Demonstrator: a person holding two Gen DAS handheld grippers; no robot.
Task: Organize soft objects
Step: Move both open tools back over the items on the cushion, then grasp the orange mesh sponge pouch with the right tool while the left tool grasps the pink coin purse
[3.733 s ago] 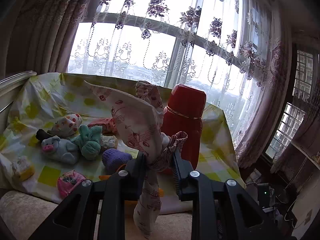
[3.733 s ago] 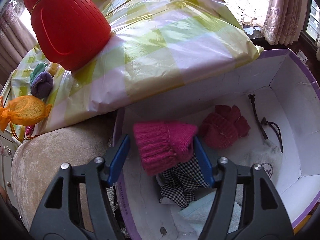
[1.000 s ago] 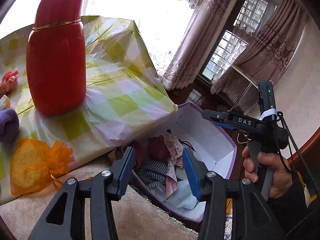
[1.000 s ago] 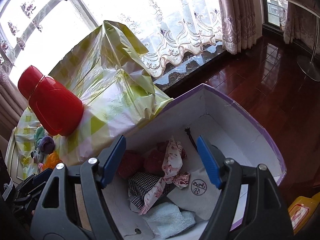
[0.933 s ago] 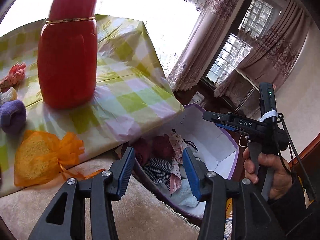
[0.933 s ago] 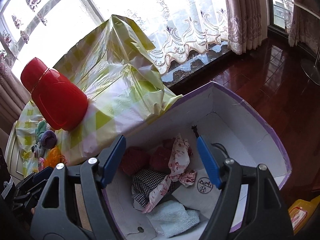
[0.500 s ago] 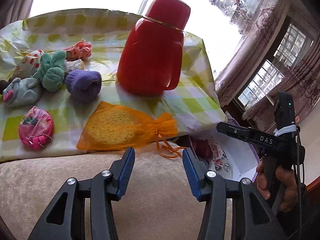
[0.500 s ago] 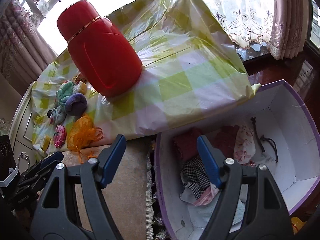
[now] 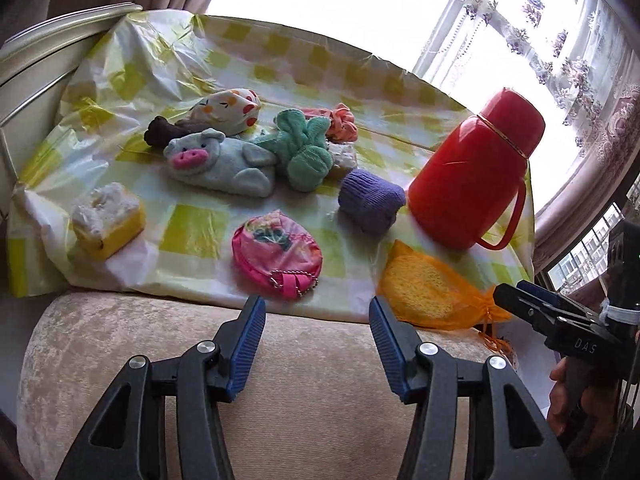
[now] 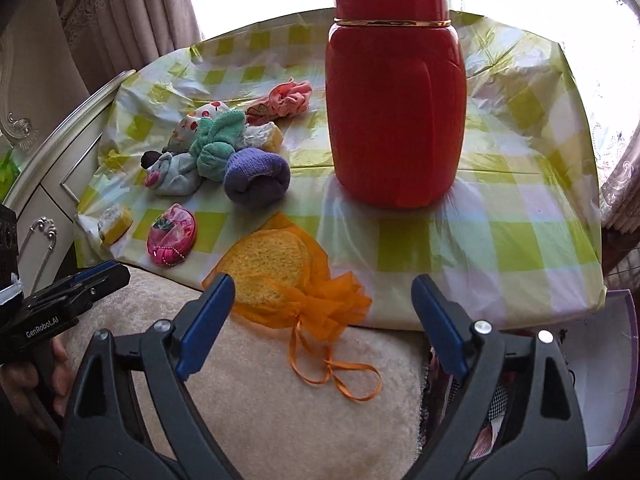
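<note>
Left gripper (image 9: 317, 320): I have its jaws spreading, nothing between them, lined up on the pink pouch (image 9: 277, 253).
Right gripper (image 10: 323, 294): spreading wide, empty, over the orange mesh bag (image 10: 276, 272) at the cloth's near edge.
Soft toys (image 9: 224, 160): grouped on the checked cloth (image 9: 200, 232), awaiting pickup.
Box (image 10: 624, 360): low right, for drop-offs.

Bright daylight from blown-out window (image 9: 340, 12) behind — sharp focus, soft shadows, fisheye bending, dark corner vignetting.
</note>
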